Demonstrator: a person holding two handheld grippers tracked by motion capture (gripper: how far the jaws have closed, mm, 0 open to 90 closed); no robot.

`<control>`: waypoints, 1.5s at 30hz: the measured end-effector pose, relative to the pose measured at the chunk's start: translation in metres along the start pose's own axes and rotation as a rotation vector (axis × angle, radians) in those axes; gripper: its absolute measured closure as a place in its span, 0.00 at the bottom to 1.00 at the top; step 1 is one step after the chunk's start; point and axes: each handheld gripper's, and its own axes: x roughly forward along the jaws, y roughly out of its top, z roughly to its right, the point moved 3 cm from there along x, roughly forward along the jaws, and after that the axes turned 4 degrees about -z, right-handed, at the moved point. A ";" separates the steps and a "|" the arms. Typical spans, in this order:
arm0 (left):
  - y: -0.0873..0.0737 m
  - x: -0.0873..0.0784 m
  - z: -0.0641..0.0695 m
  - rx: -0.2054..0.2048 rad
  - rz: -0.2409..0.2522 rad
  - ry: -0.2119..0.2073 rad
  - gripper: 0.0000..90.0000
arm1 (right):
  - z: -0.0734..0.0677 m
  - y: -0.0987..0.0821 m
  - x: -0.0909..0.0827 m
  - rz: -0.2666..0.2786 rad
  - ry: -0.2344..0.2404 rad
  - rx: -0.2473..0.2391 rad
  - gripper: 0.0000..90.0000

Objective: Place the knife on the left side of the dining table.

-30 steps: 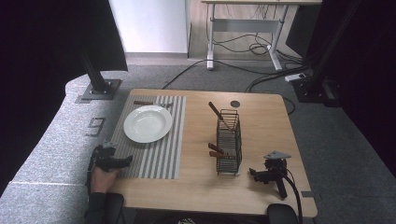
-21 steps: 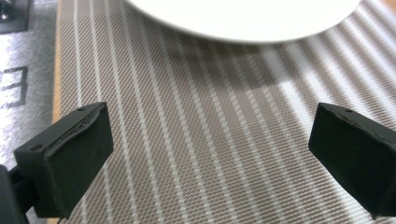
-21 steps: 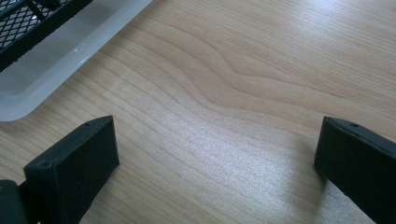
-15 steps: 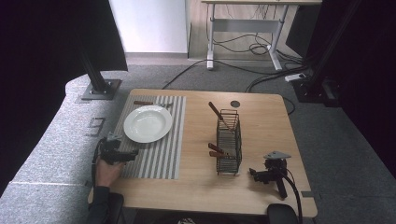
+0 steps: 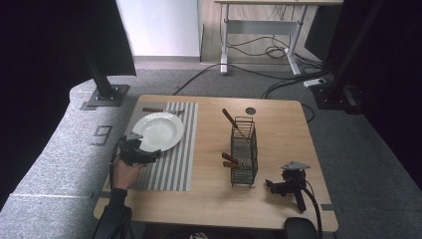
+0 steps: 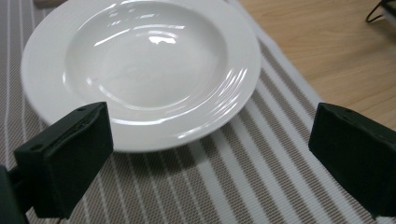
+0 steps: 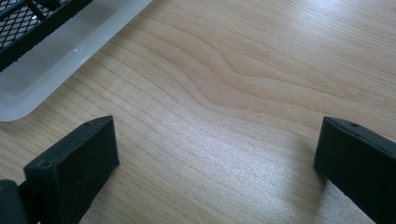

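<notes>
The white plate (image 6: 140,70) lies on the striped placemat (image 6: 243,186) just ahead of the left gripper (image 5: 133,151), its jaws spread wide and empty, while the right gripper (image 5: 287,183) rests on the wooden surface (image 7: 243,93) beside the wire basket (image 5: 244,152), jaws likewise spread, holding nothing.

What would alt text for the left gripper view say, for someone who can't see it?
An empty white plate sits on a striped placemat, just beyond the left gripper, whose two black jaws stand wide apart and hold nothing. Bare wooden table shows at the upper right.
</notes>
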 end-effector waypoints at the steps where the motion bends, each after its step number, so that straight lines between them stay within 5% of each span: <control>1: 0.003 0.000 0.002 0.004 0.001 -0.004 0.00 | 0.000 0.000 0.000 0.000 0.000 0.000 0.00; 20: 0.062 0.011 0.045 0.089 0.023 -0.051 0.00 | 0.000 0.000 0.000 0.000 0.000 -0.001 0.00; 45: 0.131 0.035 0.106 0.115 0.057 -0.151 0.00 | 0.000 0.000 0.000 -0.001 0.000 0.000 0.00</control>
